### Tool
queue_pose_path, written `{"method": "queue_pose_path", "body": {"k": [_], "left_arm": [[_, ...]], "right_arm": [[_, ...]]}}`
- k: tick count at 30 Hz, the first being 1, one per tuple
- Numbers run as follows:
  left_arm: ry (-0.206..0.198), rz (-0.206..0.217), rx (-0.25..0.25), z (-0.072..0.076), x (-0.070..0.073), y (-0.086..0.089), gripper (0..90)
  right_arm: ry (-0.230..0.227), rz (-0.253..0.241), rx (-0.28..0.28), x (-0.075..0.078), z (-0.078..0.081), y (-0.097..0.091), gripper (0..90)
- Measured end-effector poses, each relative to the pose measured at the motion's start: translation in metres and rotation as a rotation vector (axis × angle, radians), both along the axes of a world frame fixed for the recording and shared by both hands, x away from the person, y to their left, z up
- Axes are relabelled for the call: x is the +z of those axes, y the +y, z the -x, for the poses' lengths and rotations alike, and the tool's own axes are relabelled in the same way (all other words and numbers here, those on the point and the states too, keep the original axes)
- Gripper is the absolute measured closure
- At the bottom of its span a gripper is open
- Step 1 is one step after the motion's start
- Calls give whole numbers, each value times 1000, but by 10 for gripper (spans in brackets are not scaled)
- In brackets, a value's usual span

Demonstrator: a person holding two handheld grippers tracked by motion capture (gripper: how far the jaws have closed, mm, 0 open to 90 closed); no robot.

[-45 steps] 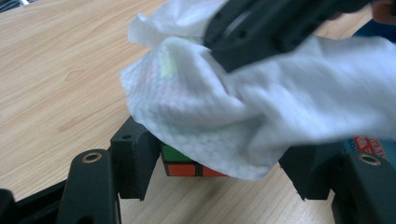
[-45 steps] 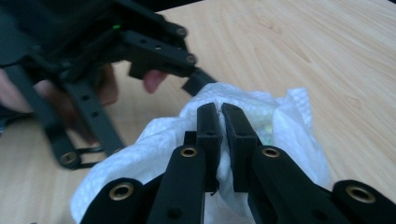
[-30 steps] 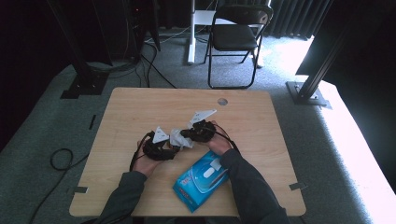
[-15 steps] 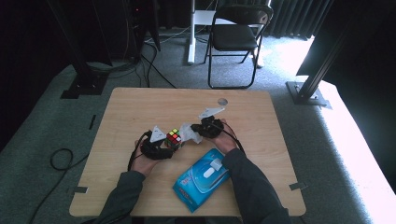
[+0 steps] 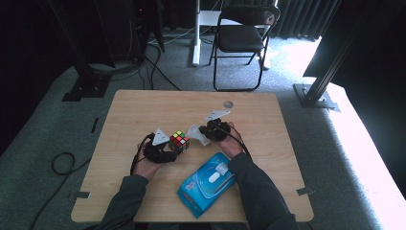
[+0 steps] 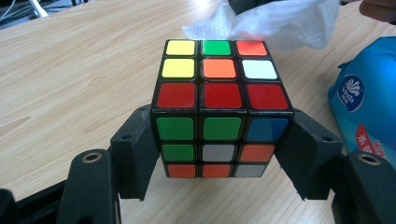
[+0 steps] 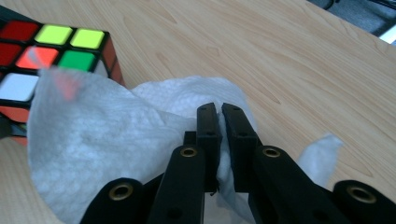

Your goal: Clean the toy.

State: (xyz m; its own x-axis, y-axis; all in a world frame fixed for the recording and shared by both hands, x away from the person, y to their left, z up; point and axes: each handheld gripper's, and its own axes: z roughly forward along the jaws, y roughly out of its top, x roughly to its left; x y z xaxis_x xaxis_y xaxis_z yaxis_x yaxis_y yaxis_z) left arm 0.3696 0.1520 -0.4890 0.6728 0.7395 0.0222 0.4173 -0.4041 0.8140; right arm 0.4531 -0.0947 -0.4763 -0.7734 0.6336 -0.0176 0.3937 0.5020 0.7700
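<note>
Between left gripper (image 6: pixel 222 149) jaws, cube (image 6: pixel 219 107), wipe (image 7: pixel 121 140) just beyond

The cube (image 5: pixel 179 141) sits left of the wipe (image 5: pixel 198 134) (nearly touching); the wipe pack (image 5: pixel 207 183) lies nearer the person.

The blue plastic pack of wet wipes (image 6: pixel 369 116) carries a round dark-blue logo with white lettering that seems to read "Vinda", though it is small and tilted. Below it, a red patch bears white characters, cut off by the frame's edge and not readable.
</note>
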Motion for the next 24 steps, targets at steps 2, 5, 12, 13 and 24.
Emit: {"method": "queue_pose_path", "body": {"k": [2,5,12,13,24], "left_arm": [[3,0,0,0,0,1,345],[4,2,4,0,0,1,345],[6,3,3,-1,-1,1,345],[6,2,2,-1,-1,0,345],[9,-2,4,-1,-2,1,345]], "right_arm": [[-6,23,-11,-2,-1,1,860],[8,28,-15,-6,-1,1,857],[38,-1,-22,-8,-3,-2,842],[44,-9,-19,-8,-3,-2,834],[71,-14,56,-10,-1,0,496]]}}
